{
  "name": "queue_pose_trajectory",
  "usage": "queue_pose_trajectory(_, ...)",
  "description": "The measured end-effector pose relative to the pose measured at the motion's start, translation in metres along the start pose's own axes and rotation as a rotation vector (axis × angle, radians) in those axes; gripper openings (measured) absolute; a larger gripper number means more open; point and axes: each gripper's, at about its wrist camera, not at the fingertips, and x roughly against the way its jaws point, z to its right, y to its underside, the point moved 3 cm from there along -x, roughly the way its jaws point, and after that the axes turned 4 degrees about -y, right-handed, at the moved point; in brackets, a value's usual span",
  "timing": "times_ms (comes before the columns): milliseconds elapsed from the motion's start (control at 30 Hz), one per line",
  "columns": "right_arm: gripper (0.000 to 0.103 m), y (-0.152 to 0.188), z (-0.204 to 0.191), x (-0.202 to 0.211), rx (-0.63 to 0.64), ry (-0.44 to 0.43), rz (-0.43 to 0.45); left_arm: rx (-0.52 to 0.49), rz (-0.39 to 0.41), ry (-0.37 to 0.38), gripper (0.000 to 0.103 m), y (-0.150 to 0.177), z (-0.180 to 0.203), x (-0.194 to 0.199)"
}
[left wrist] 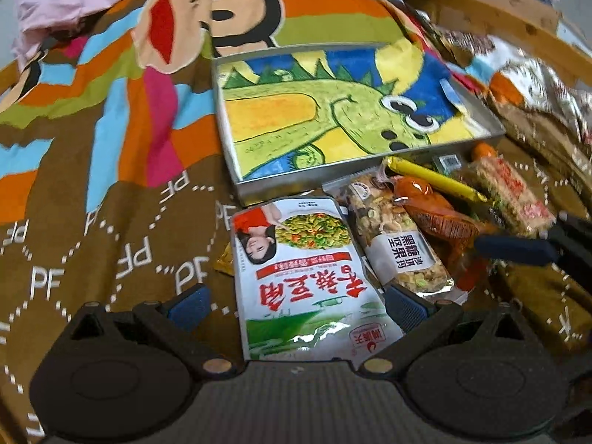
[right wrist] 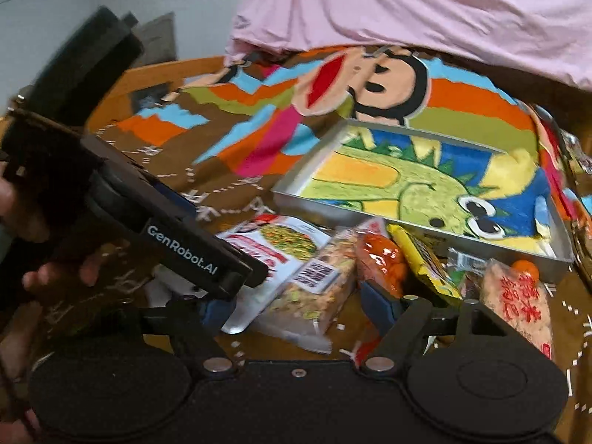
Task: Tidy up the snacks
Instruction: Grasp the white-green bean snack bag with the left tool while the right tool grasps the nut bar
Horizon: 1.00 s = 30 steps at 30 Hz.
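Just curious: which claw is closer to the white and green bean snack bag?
Left. The left claw straddles the white bean bag, open. The right claw sits open over the nut bar beside it.

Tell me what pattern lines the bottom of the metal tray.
A green cartoon dinosaur on blue and yellow lines the metal tray; the left wrist view shows it best.

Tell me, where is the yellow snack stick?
In both views the yellow snack stick lies just in front of the metal tray, beside the orange packet.
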Motion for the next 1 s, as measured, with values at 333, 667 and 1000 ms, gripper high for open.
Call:
queue_pose_trajectory(333,0.065,0.005,0.000,-0.030,0.069,0.058,-0.025,-0.025,-0.099,-0.050,0.102,-0.023,0.008,-0.026)
queue_pose_trajectory(667,0.041,0.004,0.006,-0.023,0.093,0.100,-0.094,0.020,-0.197,-0.092,0.090,-0.023,0.008,-0.040)
queue_pose_trajectory(1000,0.044,0.008,0.006,-0.028,0.094,0.103,-0.103,-0.152,-0.176,-0.210,0.095,-0.024,0.033,-0.036)
